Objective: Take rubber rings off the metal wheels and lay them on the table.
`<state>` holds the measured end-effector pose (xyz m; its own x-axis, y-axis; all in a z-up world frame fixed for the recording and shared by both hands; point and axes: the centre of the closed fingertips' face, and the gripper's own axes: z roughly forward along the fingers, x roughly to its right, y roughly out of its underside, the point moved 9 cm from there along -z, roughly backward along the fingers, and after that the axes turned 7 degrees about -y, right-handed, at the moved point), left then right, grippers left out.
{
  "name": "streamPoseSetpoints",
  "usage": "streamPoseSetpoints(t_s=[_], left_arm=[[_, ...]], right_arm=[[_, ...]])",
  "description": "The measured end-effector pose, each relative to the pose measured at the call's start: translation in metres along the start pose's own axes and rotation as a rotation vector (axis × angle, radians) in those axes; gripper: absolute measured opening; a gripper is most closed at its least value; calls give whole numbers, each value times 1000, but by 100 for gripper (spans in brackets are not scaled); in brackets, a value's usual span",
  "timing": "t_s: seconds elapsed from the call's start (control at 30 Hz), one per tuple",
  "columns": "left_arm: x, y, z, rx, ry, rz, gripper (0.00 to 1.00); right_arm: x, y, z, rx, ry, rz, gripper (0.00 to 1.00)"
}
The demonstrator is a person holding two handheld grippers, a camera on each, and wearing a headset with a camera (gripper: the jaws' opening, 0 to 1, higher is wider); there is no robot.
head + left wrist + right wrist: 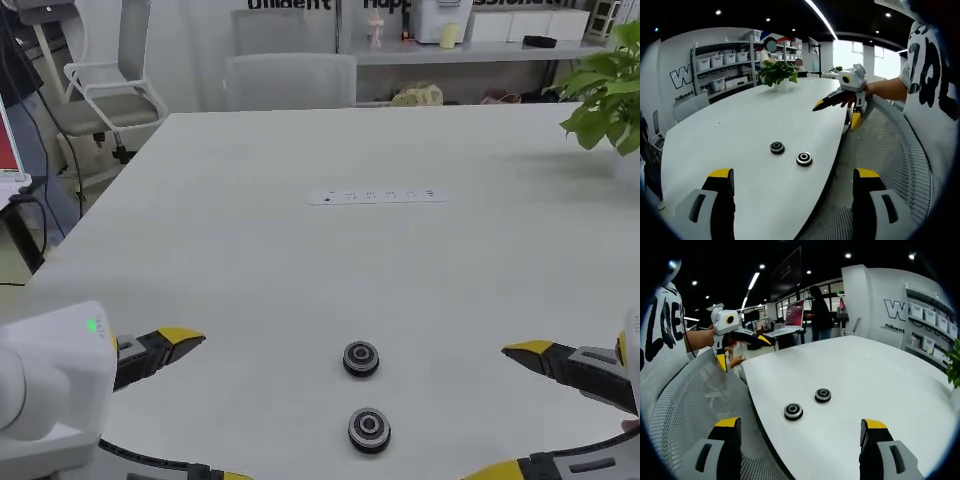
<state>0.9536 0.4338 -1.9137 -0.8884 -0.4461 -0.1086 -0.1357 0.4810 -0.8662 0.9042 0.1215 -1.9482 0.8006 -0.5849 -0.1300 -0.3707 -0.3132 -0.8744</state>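
Observation:
Two metal wheels with black rubber rings lie flat on the white table near its front edge: a farther wheel and a nearer wheel. My left gripper hovers at the lower left, open and holding nothing. On the other side, my right gripper is also open and holds nothing. Both grippers are well clear of the wheels, which lie between them.
A flush socket panel sits in the middle of the table. A leafy plant stands at the far right edge. Chairs stand behind the table, and a white mesh chair back is by the person.

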Motion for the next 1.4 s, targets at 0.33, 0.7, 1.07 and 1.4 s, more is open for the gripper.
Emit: streamPoseSetpoints(t_s=[0.33,0.7,1.07,1.4], left_arm=[[-2,0,0,0,4,1,97],[-5,-1,0,-7,4,10,96],[-7,-2,1,-5,4,11,95],[-12,-8,0,9,-4,17,95]], right_arm=[[2,0,2,-16,-6,-15,99],[4,-2,3,-26,-8,-37,99],[8,-8,6,-16,-13,-58,99],[13,-15,6,-6,-15,-81,97]])
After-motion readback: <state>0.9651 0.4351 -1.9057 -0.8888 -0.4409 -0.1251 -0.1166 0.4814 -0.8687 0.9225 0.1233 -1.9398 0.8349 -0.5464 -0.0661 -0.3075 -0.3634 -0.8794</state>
